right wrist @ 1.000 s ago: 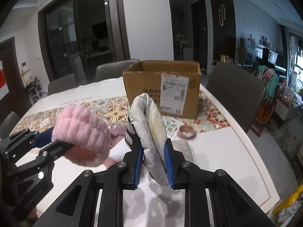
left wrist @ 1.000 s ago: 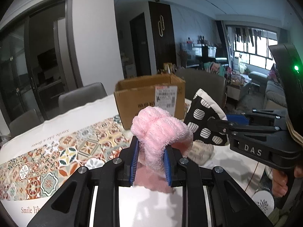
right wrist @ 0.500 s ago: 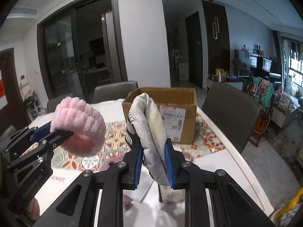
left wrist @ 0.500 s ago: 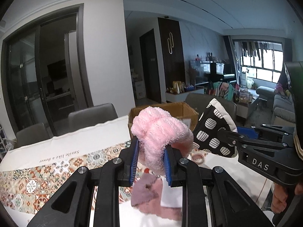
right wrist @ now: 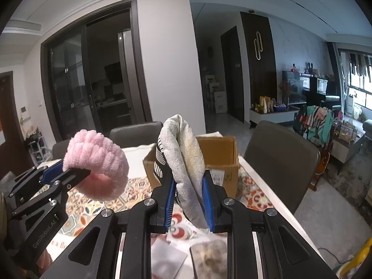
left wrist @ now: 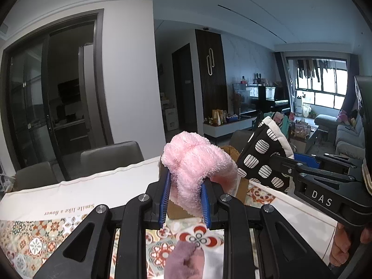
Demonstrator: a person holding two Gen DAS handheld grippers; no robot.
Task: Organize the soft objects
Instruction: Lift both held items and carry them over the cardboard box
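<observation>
Tablecloth with tile pattern, cardboard box, possibly piano behind.

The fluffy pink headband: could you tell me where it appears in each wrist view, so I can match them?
Left wrist view: pink headband at centre, clamped in the left gripper.
Right wrist view: same headband at left, held up by the left gripper.
Shared landmark: the cardboard box on the table, mostly hidden behind the headband in the left view.
</observation>
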